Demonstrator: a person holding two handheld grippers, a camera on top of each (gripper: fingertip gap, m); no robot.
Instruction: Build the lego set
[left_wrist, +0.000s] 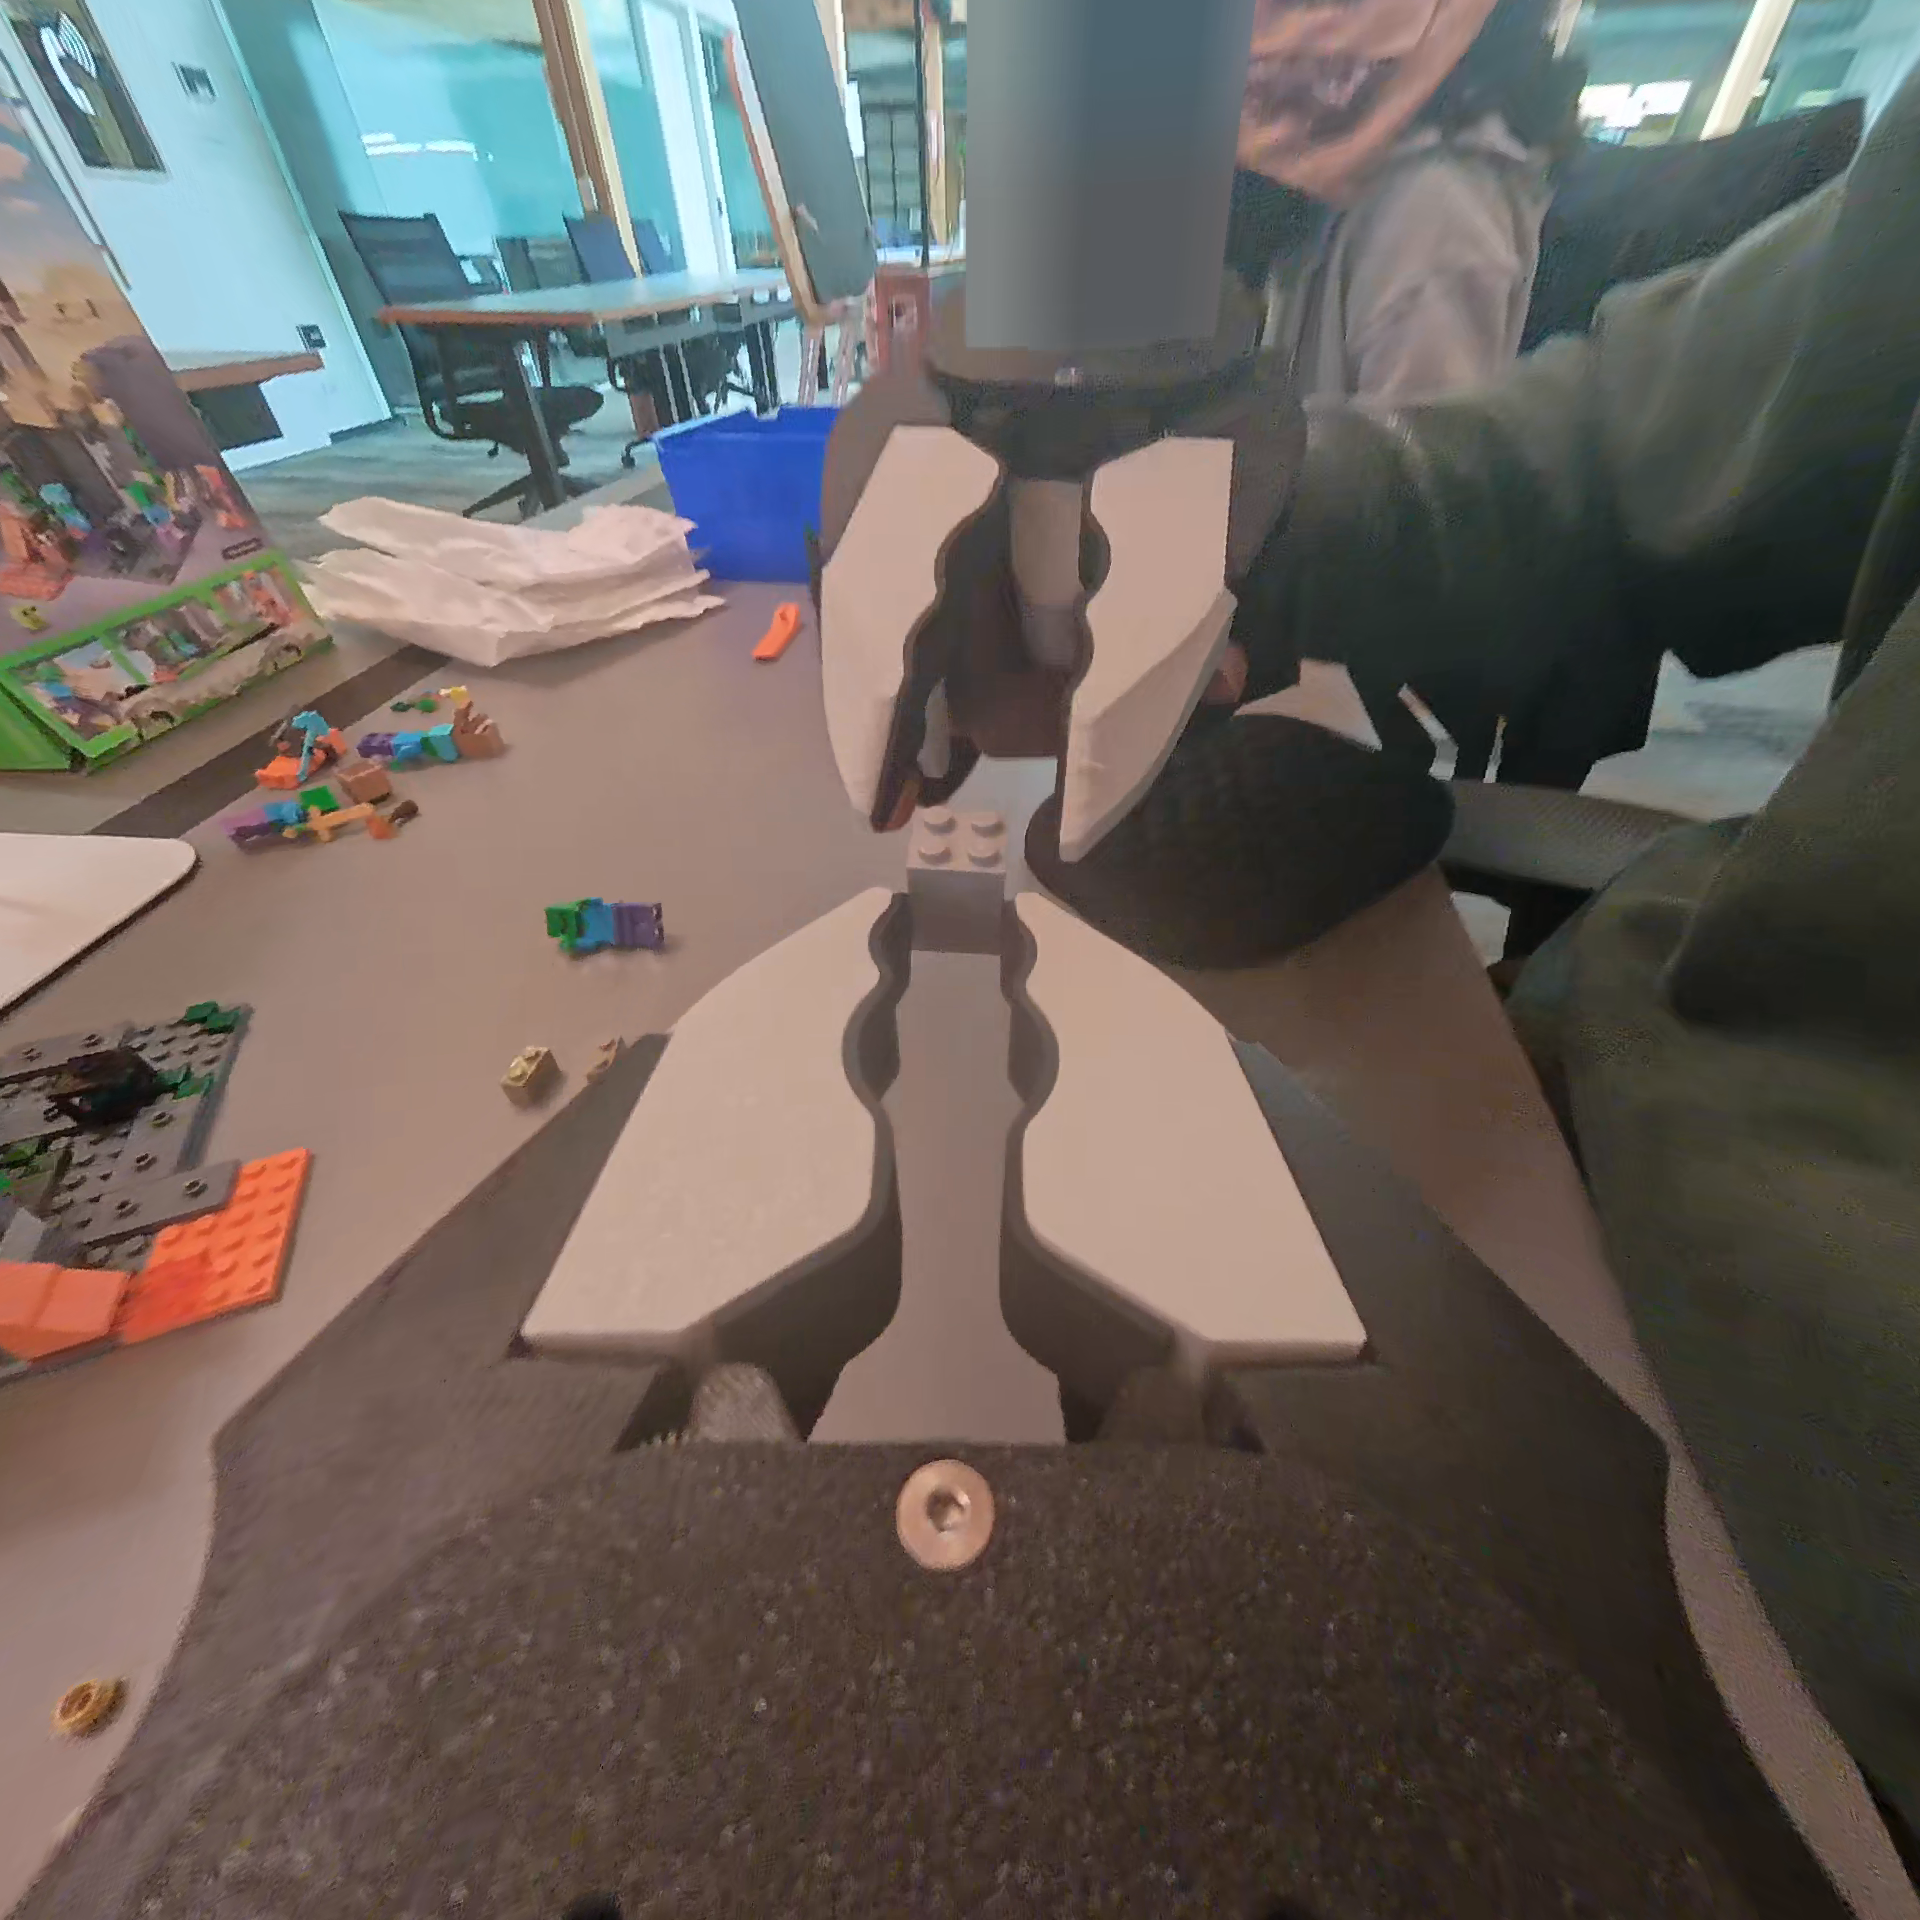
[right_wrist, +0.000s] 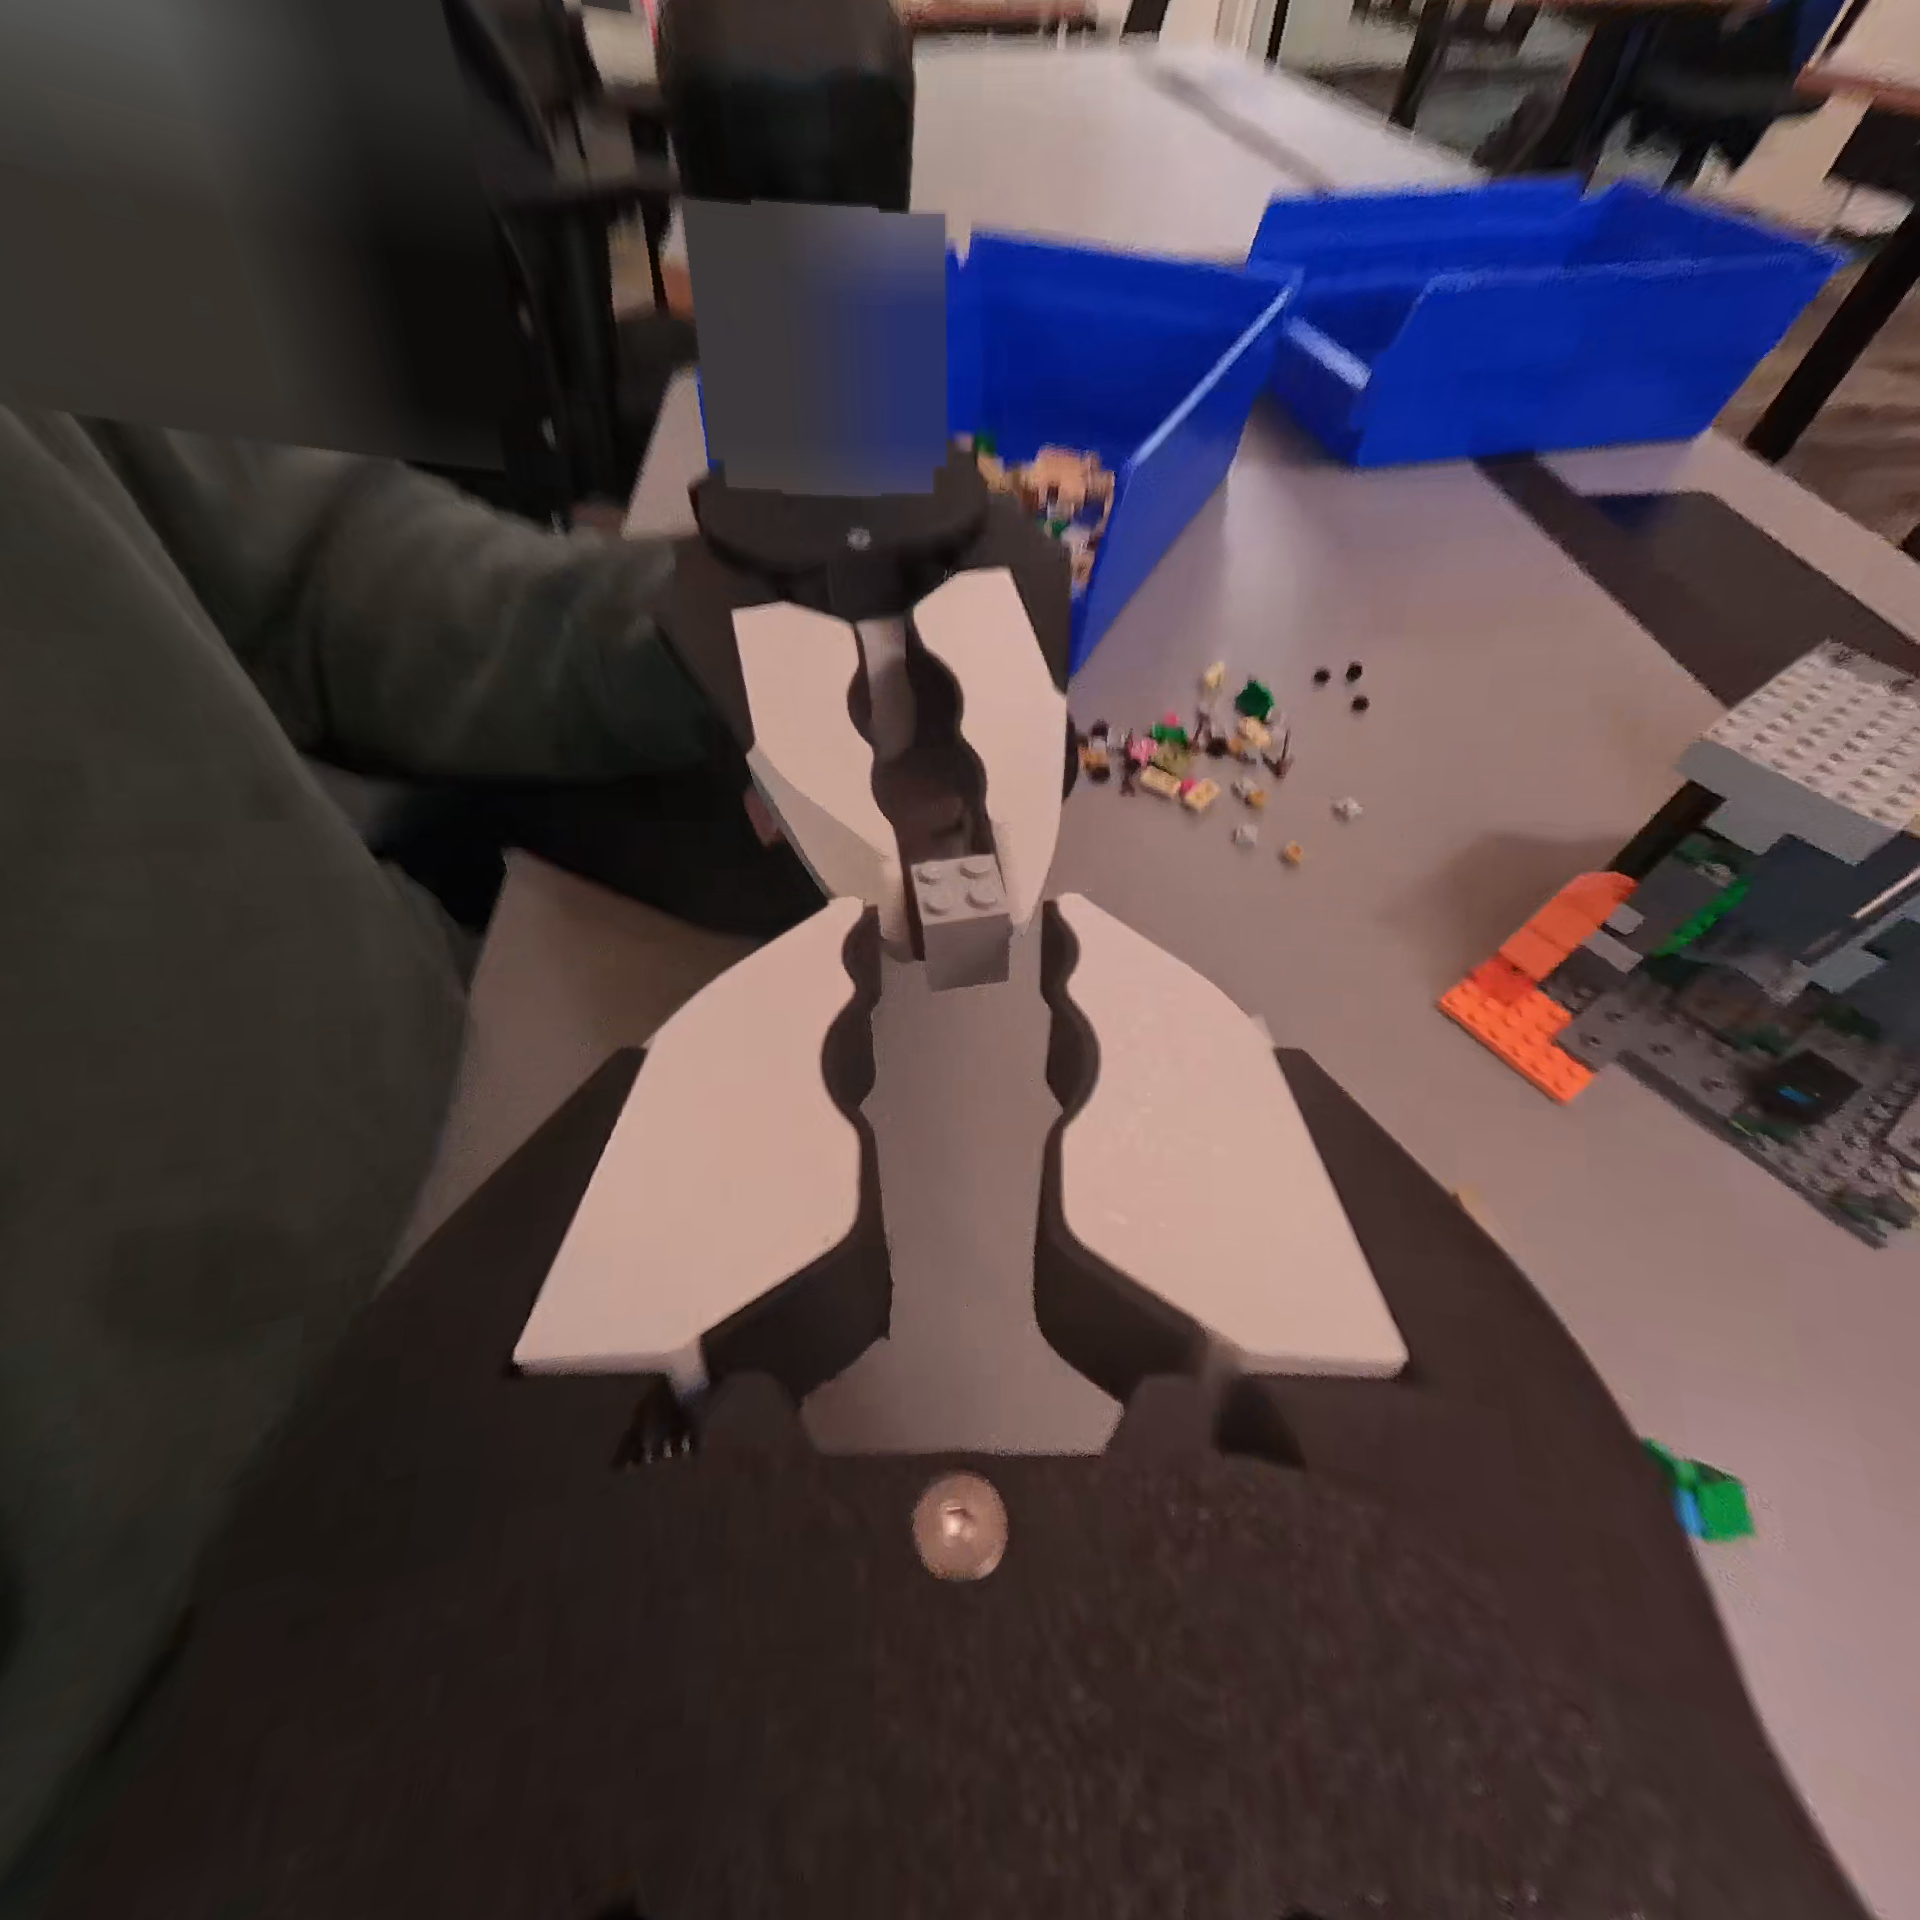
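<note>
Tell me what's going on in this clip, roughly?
A person holds two handheld grippers tip to tip above a grey table. The left gripper grips a grey two-by-two brick between its fingertips, studs up. The right gripper faces it with its jaws apart and does not hold the brick. Loose toy bricks, a partly built model and blue bins sit around them.
</note>
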